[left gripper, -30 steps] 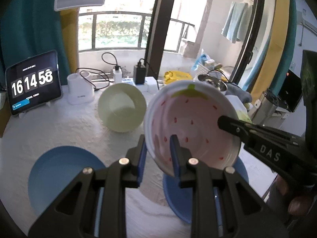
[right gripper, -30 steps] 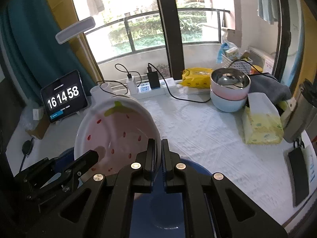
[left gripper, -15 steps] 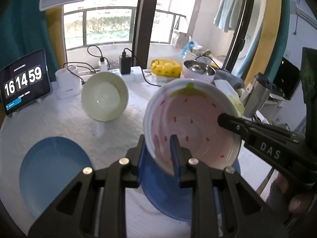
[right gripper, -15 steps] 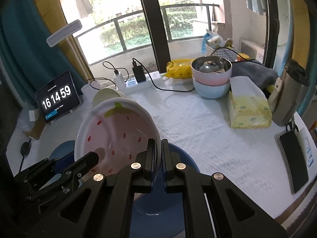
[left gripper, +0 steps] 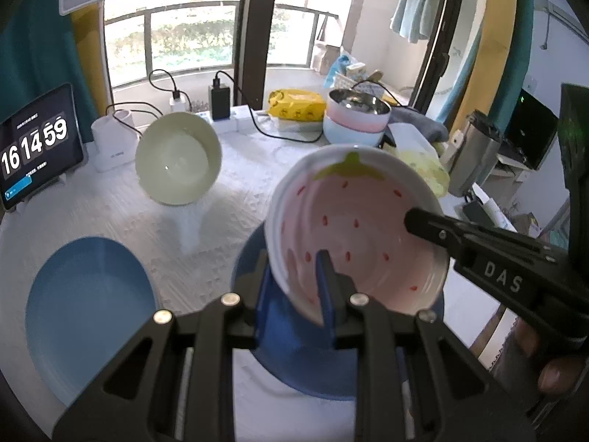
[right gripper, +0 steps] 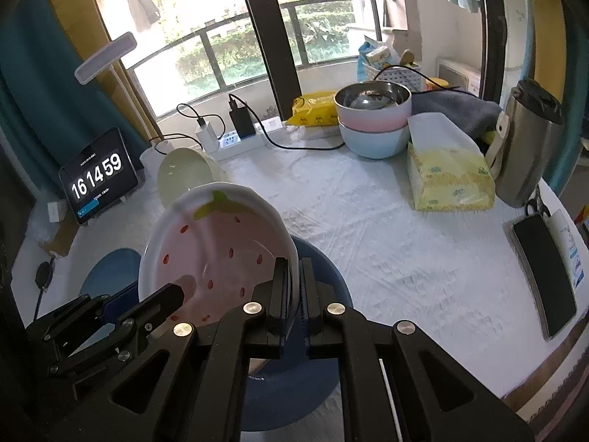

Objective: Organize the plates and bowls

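Note:
A pink strawberry-patterned plate point(left gripper: 353, 221) hangs tilted in the air, held from both sides. My left gripper point(left gripper: 294, 269) is shut on its near-left rim. My right gripper point(right gripper: 292, 269) is shut on the right rim, and its finger shows across the plate in the left wrist view. Right beneath it a dark blue plate point(left gripper: 279, 361) lies on the table. A light blue plate point(left gripper: 84, 309) lies to the left. A pale green bowl point(left gripper: 176, 162) sits tilted further back. A steel, pink and light blue stack of bowls point(right gripper: 375, 125) stands at the back right.
A tablet clock point(right gripper: 97, 175) and a power strip with cables stand along the back edge. A tissue box point(right gripper: 449, 180), a steel flask point(right gripper: 526, 147) and a phone point(right gripper: 545, 258) crowd the right side. White cloth covers the round table point(right gripper: 386, 243).
Both grippers have carried the strawberry plate to the right and a little lower. More of the dark blue plate now shows under it. Both grips are unchanged.

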Motion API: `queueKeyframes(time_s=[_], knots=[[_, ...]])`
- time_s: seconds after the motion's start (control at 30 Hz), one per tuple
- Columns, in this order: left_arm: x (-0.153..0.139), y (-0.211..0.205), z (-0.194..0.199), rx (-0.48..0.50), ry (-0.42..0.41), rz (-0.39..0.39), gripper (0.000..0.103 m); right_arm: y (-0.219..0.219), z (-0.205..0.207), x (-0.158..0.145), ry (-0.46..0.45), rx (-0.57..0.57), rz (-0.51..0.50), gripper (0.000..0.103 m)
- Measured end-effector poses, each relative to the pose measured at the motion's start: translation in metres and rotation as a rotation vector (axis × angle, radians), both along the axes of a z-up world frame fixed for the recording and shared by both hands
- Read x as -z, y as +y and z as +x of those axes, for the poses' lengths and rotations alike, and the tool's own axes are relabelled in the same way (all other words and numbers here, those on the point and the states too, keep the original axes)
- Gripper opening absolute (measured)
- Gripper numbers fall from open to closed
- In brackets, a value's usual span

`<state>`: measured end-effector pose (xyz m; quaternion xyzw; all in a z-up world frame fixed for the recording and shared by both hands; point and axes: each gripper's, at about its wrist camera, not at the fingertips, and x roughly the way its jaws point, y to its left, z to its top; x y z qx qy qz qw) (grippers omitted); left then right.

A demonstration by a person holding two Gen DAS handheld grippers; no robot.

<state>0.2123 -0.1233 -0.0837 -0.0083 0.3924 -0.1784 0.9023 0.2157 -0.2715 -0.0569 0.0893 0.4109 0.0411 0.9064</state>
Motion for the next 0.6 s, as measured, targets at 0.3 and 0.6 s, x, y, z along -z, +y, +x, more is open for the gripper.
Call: queueKeyframes(time_s=[0.3, 0.6], knots=[[0.012, -0.007, -0.004, 0.009, 0.029, 0.024, 0.024, -0.006, -0.005, 0.014, 0.034, 0.011, 0.01, 0.006], [0.023, -0.011, -0.005, 0.011, 0.061, 0.057, 0.024, -0.008, -0.008, 0.026, 0.067, 0.011, 0.011, 0.006]])
